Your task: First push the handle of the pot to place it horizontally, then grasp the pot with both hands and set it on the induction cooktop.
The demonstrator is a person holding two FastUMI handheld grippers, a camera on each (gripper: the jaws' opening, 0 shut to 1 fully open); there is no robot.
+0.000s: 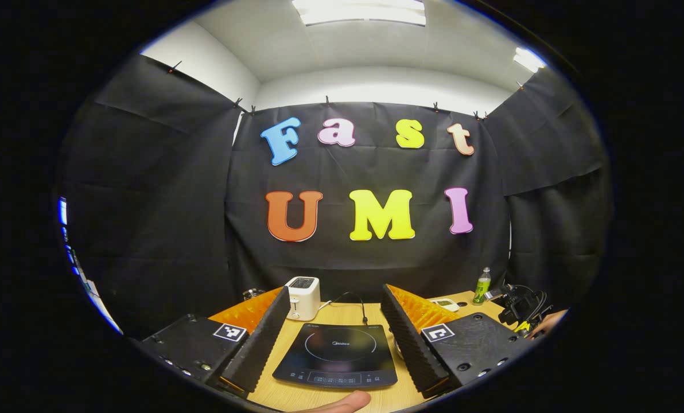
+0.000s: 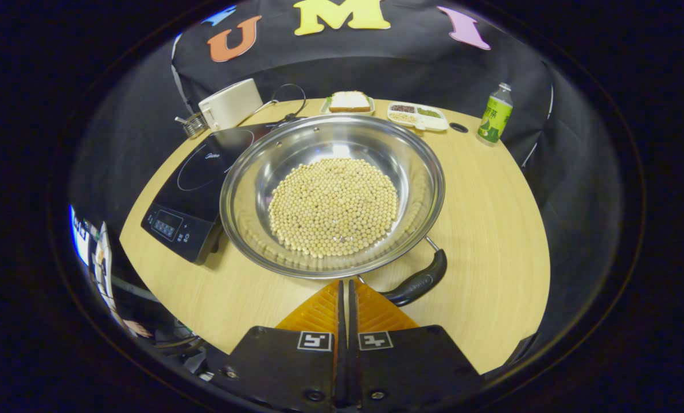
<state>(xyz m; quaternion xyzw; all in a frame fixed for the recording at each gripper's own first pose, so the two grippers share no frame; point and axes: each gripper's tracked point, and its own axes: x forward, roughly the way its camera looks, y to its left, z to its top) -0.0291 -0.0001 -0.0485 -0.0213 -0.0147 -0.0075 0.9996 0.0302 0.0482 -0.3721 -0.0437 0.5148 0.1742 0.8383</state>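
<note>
A wide steel pot (image 2: 325,143) filled with pale beans (image 2: 333,203) sits on the wooden table (image 2: 491,229) in the right gripper view. Its black handle (image 2: 419,281) points toward the lower right of that view. My right gripper (image 2: 345,284) is shut with nothing between its fingers, its tips just short of the pot's near rim and left of the handle. The black induction cooktop (image 2: 195,183) lies against the pot's left side. My left gripper (image 1: 336,289) is open wide, with the cooktop (image 1: 335,354) on the table between its fingers.
A white toaster (image 2: 230,103) stands behind the cooktop. Bread on a plate (image 2: 349,102), a divided tray (image 2: 418,115) and a green bottle (image 2: 496,112) line the table's far edge. A fingertip (image 1: 342,403) shows at the bottom of the left gripper view.
</note>
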